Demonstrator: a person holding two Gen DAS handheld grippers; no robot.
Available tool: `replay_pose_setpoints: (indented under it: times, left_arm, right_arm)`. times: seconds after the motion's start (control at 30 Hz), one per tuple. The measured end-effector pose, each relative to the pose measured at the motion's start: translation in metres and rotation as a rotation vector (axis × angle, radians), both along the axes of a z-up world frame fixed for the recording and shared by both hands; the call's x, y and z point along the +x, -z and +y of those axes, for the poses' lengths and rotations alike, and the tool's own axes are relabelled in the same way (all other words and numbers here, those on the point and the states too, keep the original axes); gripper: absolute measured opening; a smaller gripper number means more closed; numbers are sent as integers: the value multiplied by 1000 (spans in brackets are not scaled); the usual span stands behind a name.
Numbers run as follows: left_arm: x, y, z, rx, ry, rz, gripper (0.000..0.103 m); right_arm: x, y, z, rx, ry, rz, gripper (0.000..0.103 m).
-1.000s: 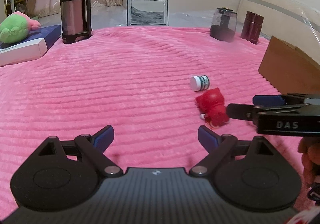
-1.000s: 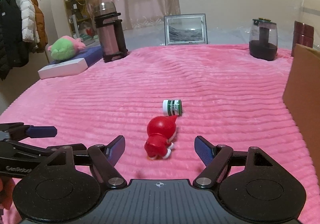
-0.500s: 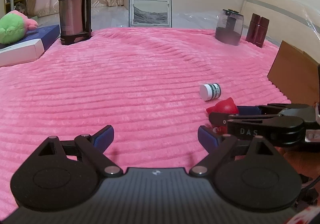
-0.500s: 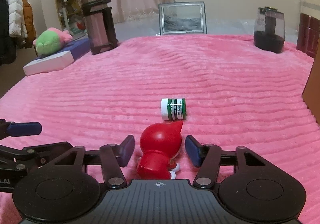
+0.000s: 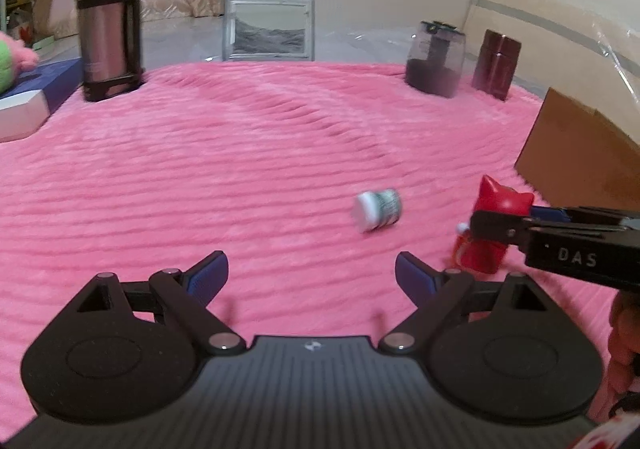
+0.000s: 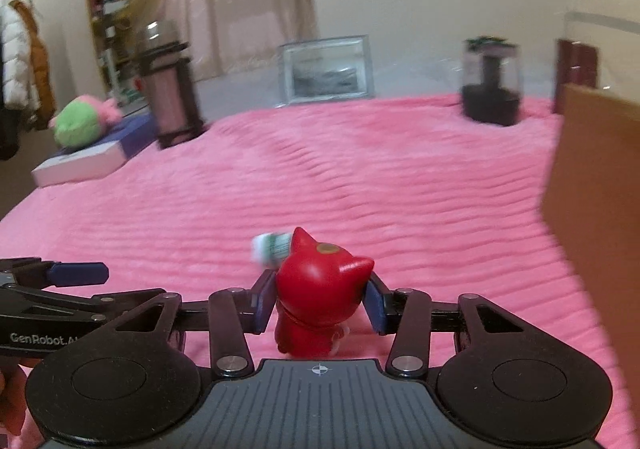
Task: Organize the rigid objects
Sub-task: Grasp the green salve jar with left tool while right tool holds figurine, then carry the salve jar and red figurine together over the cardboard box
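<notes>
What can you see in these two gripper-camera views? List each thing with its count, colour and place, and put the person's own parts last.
Toy figure: one, red, clamped in the right gripper.
Small bottle: one, white and green, lying on the blanket.
Blanket: one, pink.
Thermos: one, steel and black, far left.
Picture frame: one, silver, far middle.
Jar: one, dark, far right.
Canister: one, maroon, beside the jar.
Cardboard box: one, brown, right.
Plush toy: one, green and pink, on a flat box.
Left gripper: open, empty.
Right gripper: jaws just closing on the figure.
</notes>
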State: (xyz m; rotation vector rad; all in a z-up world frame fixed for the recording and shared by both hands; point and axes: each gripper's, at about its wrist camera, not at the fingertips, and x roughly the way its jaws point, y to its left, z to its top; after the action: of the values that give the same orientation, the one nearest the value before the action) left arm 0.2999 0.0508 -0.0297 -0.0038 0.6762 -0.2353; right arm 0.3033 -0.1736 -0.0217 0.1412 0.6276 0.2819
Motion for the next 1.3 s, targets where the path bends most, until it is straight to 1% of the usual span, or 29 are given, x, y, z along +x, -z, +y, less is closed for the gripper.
replay_pose_setpoints:
  times: [0.13, 0.27, 0.3, 0.33, 0.43, 0.5, 0.6, 0.63, 0.67, 0.9, 1.1, 1.2, 1.3]
  left_arm:
    - [20, 5, -30, -22, 4, -9, 84]
    - [42, 13, -53, -26, -22, -19, 73]
    - [46, 14, -57, -21, -31, -22, 70]
    - [51, 15, -62, -9, -39, -25, 69]
    - [61, 18, -72, 22, -45, -30, 56]
    - [66, 20, -76, 49, -49, -30, 40]
    - [71, 24, -79, 73, -58, -19, 36]
    - [72, 26, -79, 68, -55, -15, 35]
    - [72, 27, -79, 61, -53, -9, 31]
    - [70, 27, -78, 65, -36, 1, 27]
    - [54, 22, -67, 56, -22, 14, 27]
    - [42, 13, -61, 47, -19, 21, 27]
    - [27, -2, -59, 51, -3, 14, 27]
  right_arm:
    - [8, -2, -24, -20, 52, -5, 43]
    - [10, -2, -41, -26, 67, -14, 43]
    - [10, -2, -44, -28, 67, -18, 43]
    - [10, -3, -46, -32, 67, -21, 43]
    - [11, -3, -52, -36, 65, -27, 43]
    - [10, -3, -54, -35, 64, -31, 43]
    - [11, -2, -55, -28, 57, -29, 43]
    - [11, -2, -56, -26, 55, -28, 43]
    - [11, -2, -55, -25, 53, -28, 43]
    - [8, -2, -58, -17, 47, -23, 43]
    - [1, -7, -57, -13, 27, -24, 43]
    - [-6, -15, -56, -7, 18, -31, 43]
    - [-16, -30, -56, 7, 4, -45, 43]
